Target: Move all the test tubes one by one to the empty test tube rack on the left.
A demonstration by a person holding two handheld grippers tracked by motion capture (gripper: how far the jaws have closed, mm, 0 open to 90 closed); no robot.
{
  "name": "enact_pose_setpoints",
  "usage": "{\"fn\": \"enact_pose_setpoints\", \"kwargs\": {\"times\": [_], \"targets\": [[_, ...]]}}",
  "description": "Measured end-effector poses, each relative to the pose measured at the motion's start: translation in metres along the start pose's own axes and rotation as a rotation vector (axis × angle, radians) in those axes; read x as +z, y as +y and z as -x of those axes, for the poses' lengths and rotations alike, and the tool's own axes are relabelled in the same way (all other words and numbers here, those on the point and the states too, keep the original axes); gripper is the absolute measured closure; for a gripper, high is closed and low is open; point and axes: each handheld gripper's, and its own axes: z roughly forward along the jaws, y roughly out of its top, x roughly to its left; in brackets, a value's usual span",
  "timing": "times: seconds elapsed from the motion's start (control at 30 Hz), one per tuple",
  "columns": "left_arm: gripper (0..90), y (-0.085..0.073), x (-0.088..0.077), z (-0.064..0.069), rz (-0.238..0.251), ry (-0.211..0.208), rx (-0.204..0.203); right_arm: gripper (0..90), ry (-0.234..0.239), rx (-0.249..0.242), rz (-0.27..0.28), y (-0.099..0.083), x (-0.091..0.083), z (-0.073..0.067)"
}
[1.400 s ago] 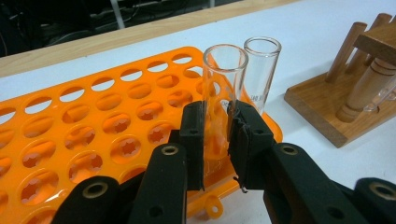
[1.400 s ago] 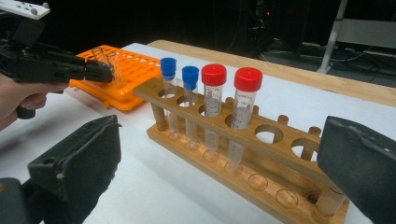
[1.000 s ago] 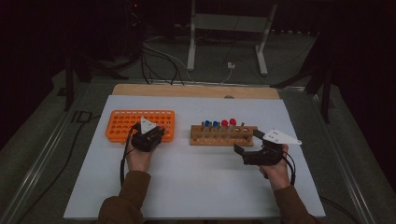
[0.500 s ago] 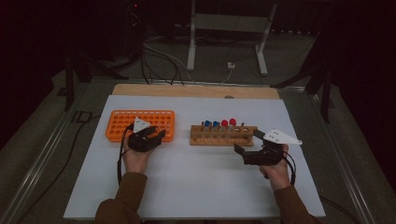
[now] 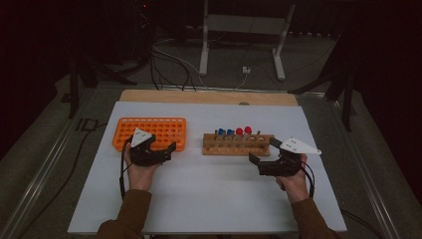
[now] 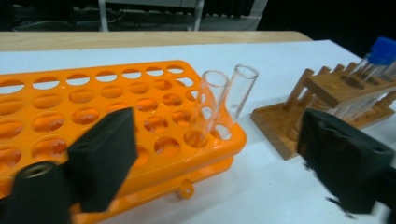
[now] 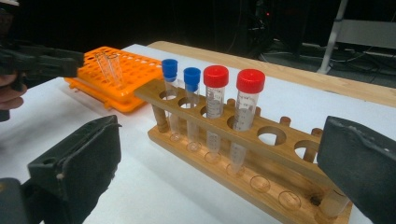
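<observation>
1. Two clear tubes (image 6: 212,105), uncapped and empty, stand side by side in corner holes of the orange rack (image 6: 116,135), leaning slightly, at the end nearest the wooden rack (image 7: 243,154).
2. The wooden rack holds four capped tubes upright: two blue (image 7: 170,68), two red (image 7: 250,80); its other holes are open.

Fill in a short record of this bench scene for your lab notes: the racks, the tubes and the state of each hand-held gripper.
Orange rack: plastic, many holes, on the white table
Uncapped tubes: two clear ones, standing in the orange rack's corner holes
Wooden rack: beside the orange rack, some holes free
Capped tubes: two blue-capped, two red-capped, upright in the wooden rack
Left hand-held gripper: open, jaws have just been opening, nothing between them, near the uncapped tubes
Right hand-held gripper: open, holding nothing, facing the wooden rack
</observation>
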Motion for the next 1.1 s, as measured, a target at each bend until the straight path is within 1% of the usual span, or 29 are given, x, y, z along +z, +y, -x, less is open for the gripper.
{"fn": "enact_pose_setpoints", "kwargs": {"times": [0.07, 0.13, 0.27, 0.37, 0.4, 0.5, 0.6, 0.67, 0.77, 0.83, 0.93, 1.0, 1.07, 1.1], "targets": [[1.5, -0.001, -0.006, 0.003, 0.013, 0.000, 0.008, 0.0, -0.002, 0.000, 0.004, 0.002, 0.000, 0.000], [0.7, -0.003, -0.010, 0.005, 0.021, -0.003, 0.008, 0.0, -0.003, -0.003, 0.005, 0.004, 0.000, 0.000], [0.6, -0.007, -0.018, 0.009, 0.058, -0.017, -0.006, 0.0, -0.009, -0.013, 0.005, 0.010, 0.003, 0.000], [0.6, -0.007, -0.021, 0.011, 0.073, -0.026, -0.004, 0.0, -0.020, -0.019, -0.006, 0.014, 0.008, 0.001], [0.6, -0.007, -0.023, 0.012, 0.077, -0.024, 0.003, 0.0, -0.022, -0.022, -0.008, 0.015, 0.010, 0.002], [0.6, -0.009, -0.027, 0.012, 0.091, -0.024, 0.002, 0.0, -0.019, -0.021, -0.022, 0.016, 0.017, 0.005], [0.6, -0.009, -0.029, 0.012, 0.100, -0.018, 0.012, 0.1, -0.024, -0.022, -0.049, 0.015, 0.026, 0.009], [0.6, -0.009, -0.030, 0.012, 0.105, -0.016, 0.010, 3.0, -0.024, -0.020, -0.061, 0.014, 0.031, 0.011], [0.6, -0.010, -0.026, 0.013, 0.087, -0.002, 0.022, 6.5, -0.035, -0.019, -0.073, 0.013, 0.038, 0.013], [0.6, -0.012, -0.024, 0.013, 0.072, 0.003, 0.029, 11.6, -0.048, -0.025, -0.089, 0.012, 0.044, 0.016], [0.6, -0.012, -0.022, 0.013, 0.072, 0.005, 0.031, 18.9, -0.074, -0.023, -0.104, 0.012, 0.051, 0.020], [0.6, -0.012, -0.023, 0.013, 0.076, 0.006, 0.031, 26.7, -0.085, -0.031, -0.113, 0.011, 0.054, 0.021], [0.7, -0.012, -0.023, 0.012, 0.078, 0.009, 0.027, 40.5, -0.095, -0.042, -0.112, 0.010, 0.057, 0.022], [0.7, -0.012, -0.023, 0.012, 0.078, 0.010, 0.026, 45.0, -0.088, -0.044, -0.106, 0.009, 0.058, 0.022]]}}
